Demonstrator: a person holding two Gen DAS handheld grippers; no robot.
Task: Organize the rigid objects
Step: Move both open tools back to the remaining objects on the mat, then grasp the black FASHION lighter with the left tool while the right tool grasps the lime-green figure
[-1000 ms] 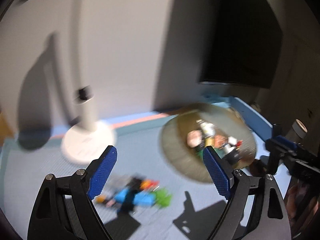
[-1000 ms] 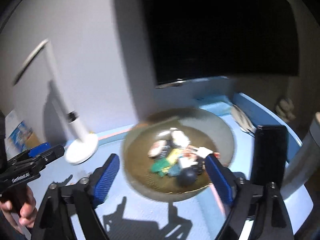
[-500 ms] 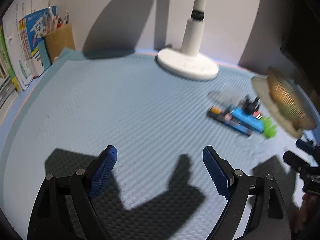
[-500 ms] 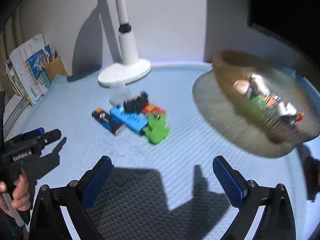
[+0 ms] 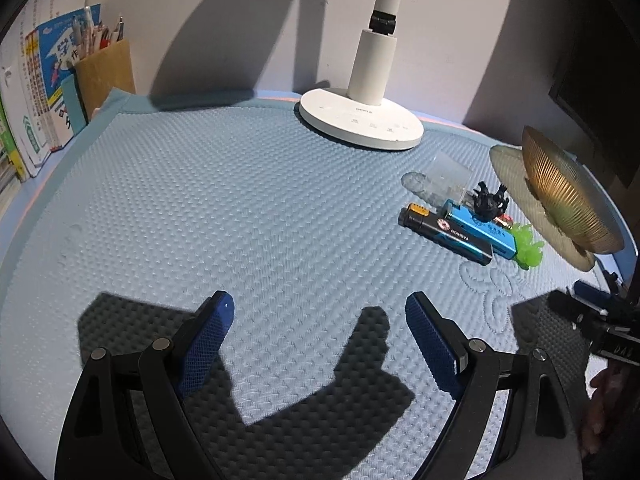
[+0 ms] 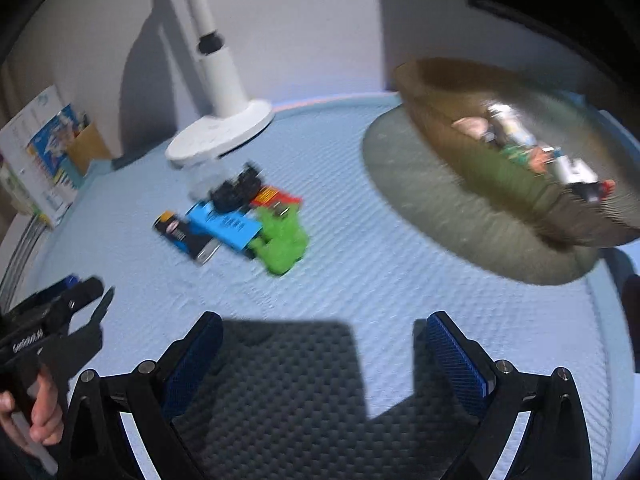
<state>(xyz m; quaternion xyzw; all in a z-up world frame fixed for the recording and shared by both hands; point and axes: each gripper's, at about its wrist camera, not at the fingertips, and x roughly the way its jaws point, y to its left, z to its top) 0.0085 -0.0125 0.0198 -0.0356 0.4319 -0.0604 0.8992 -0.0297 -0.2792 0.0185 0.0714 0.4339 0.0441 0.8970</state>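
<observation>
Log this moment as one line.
left tongs: open, empty | right tongs: open, empty | toy pile: on mat | bowl: holds items

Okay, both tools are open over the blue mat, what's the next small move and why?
Probably ease the right tool forward to the green toy, the nearest piece of the loose pile beside the blue lighter. Both it and the left tool stand open and empty over the bare mat, and the gold bowl already holds small items, so the pile likely goes there.
</observation>
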